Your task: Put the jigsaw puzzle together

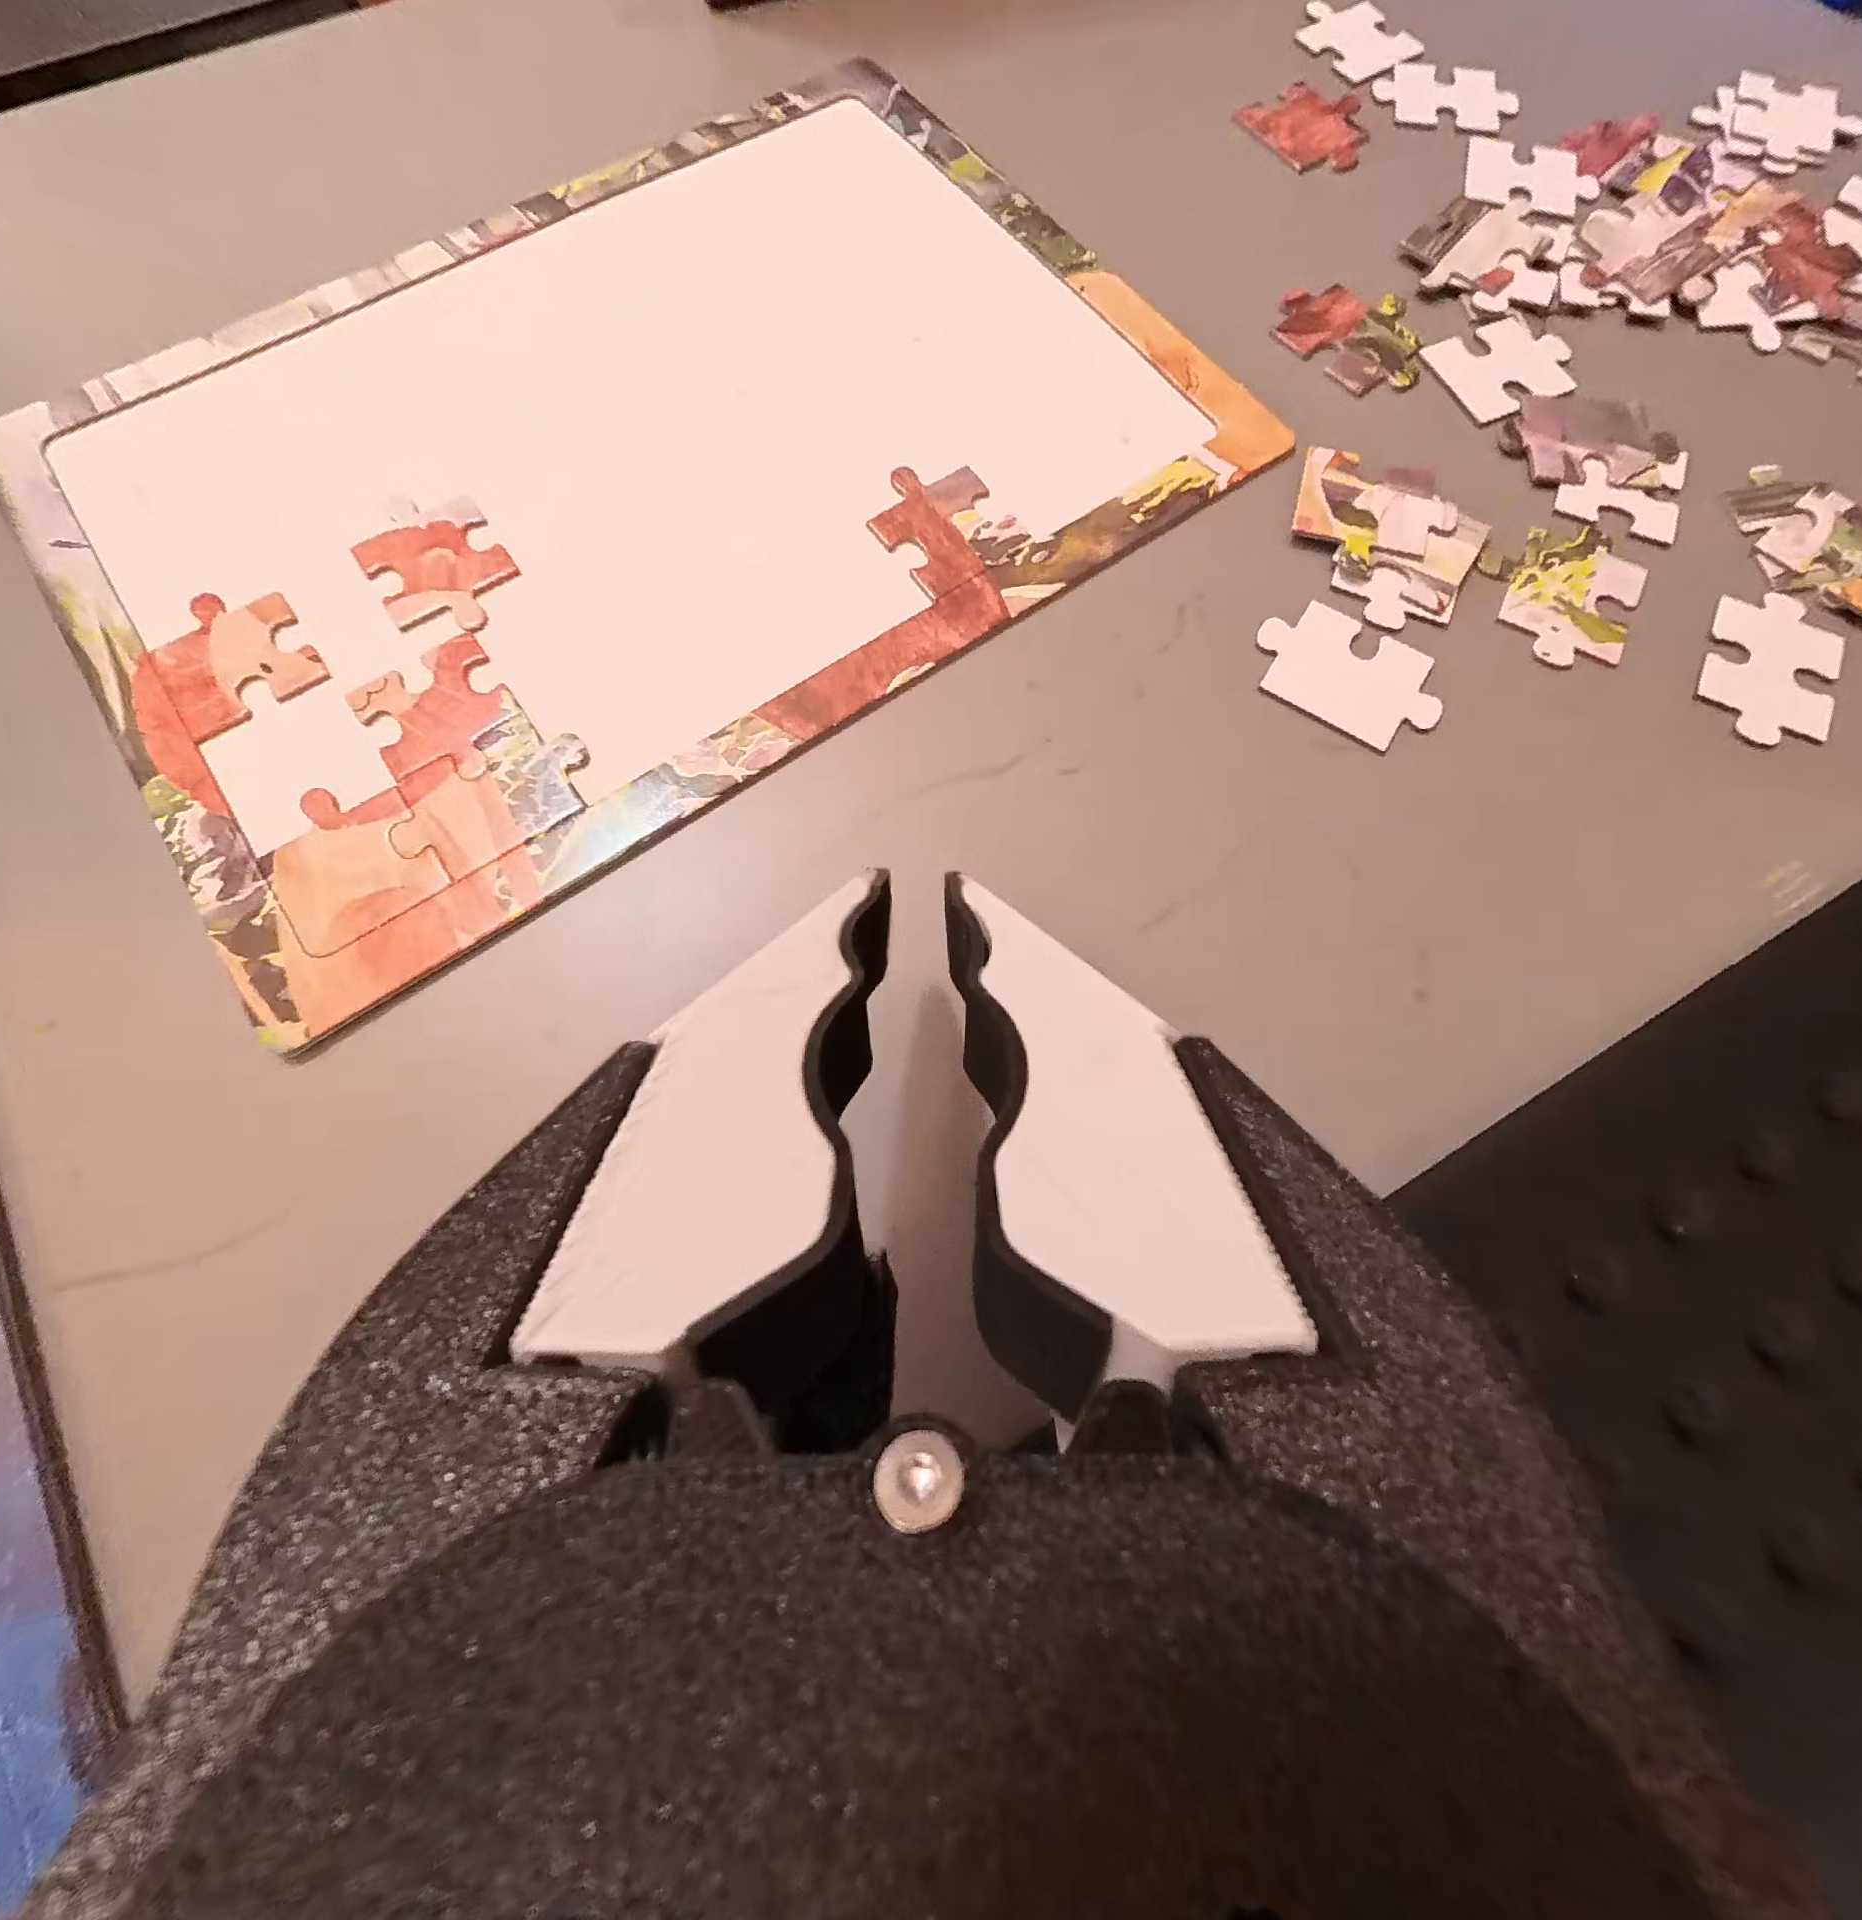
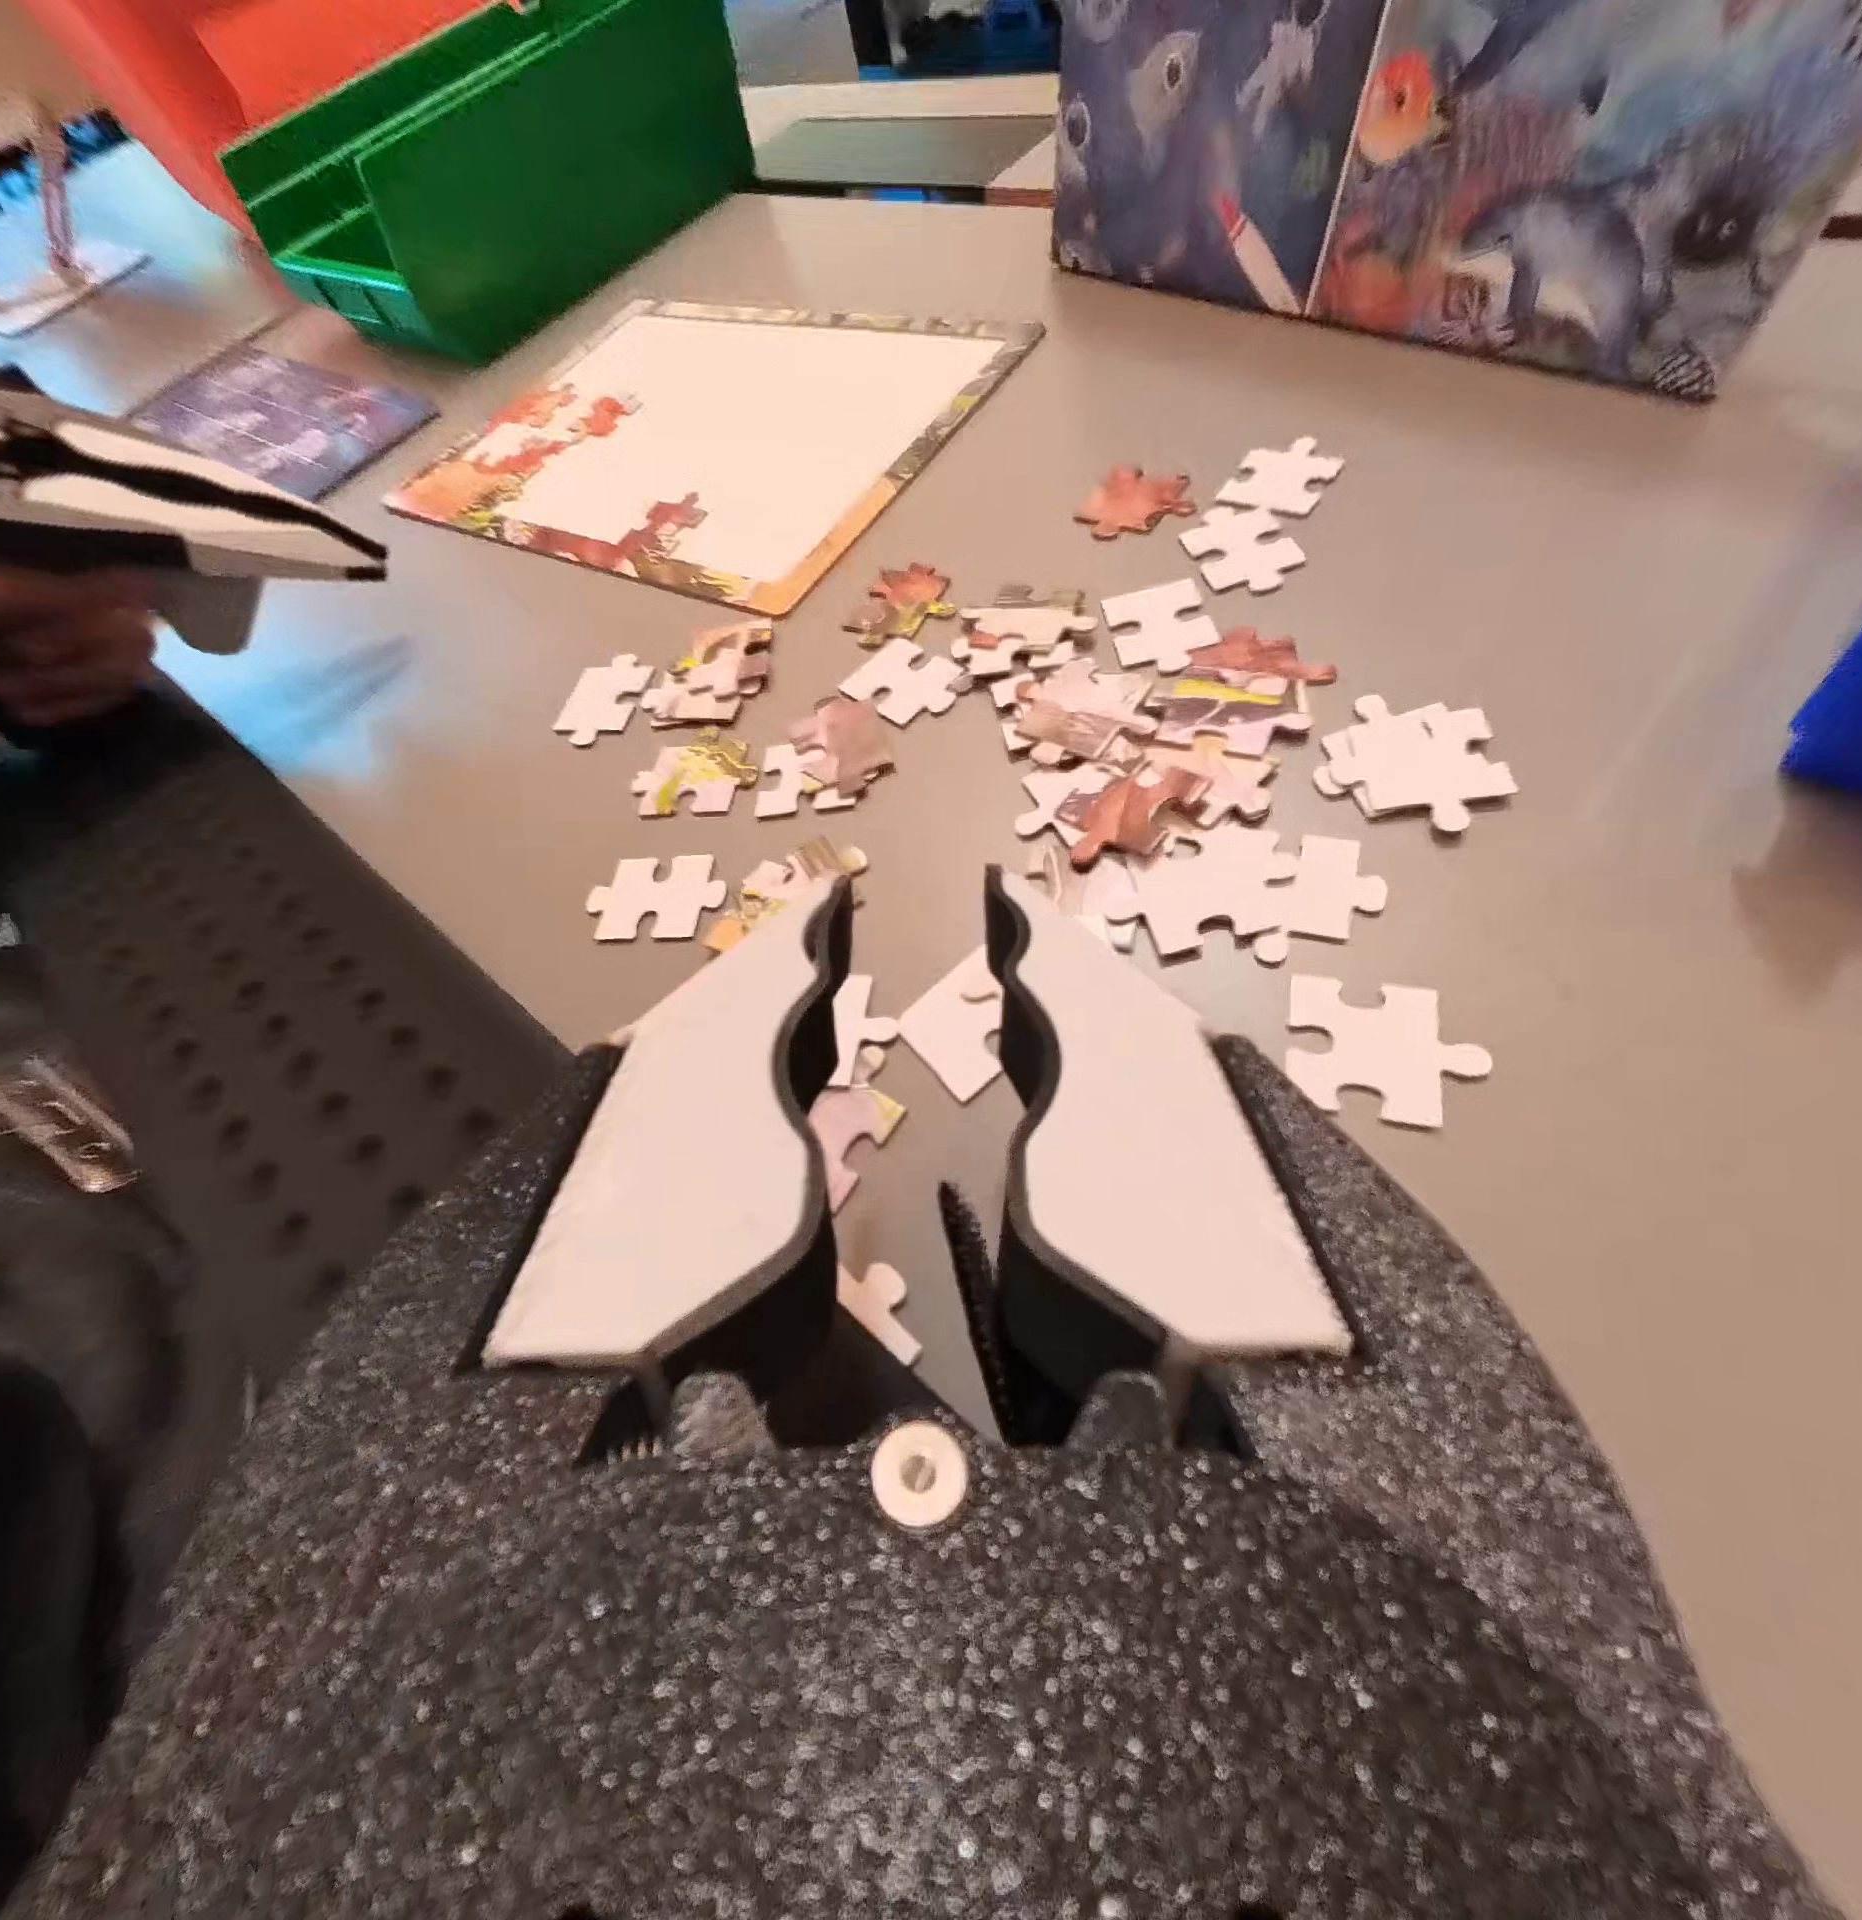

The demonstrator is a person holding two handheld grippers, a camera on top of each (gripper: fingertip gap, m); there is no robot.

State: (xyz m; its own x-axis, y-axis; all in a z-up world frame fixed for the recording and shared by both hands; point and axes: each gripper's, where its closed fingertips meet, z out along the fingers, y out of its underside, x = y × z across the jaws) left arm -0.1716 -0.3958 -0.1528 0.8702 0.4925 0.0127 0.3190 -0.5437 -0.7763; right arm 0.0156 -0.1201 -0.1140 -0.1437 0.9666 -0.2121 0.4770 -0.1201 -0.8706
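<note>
The puzzle tray (image 1: 1249,416) lies flat on the grey table, with a printed border and a white inside. A few reddish pieces (image 1: 428,748) sit joined in its near left corner, and others (image 1: 927,540) along its near edge. Several loose pieces (image 1: 1633,260), some face down and white, lie scattered to the tray's right. My left gripper (image 1: 916,894) hovers before the tray's near edge, empty, its jaws a narrow gap apart. My right gripper (image 2: 919,894) is open and empty above the loose pieces (image 2: 1114,727), with a white piece (image 2: 958,1029) showing between its fingers. The tray (image 2: 813,566) and left gripper (image 2: 371,566) show farther off.
A green bin (image 2: 511,177) and a blue picture-covered box (image 2: 1426,156) stand behind the tray. A dark purple card (image 2: 283,421) lies left of it. A black dimpled mat (image 1: 1685,1247) borders the table's near side. A blue object (image 2: 1852,707) sits at the right edge. Left tips to right tips: about 35 cm.
</note>
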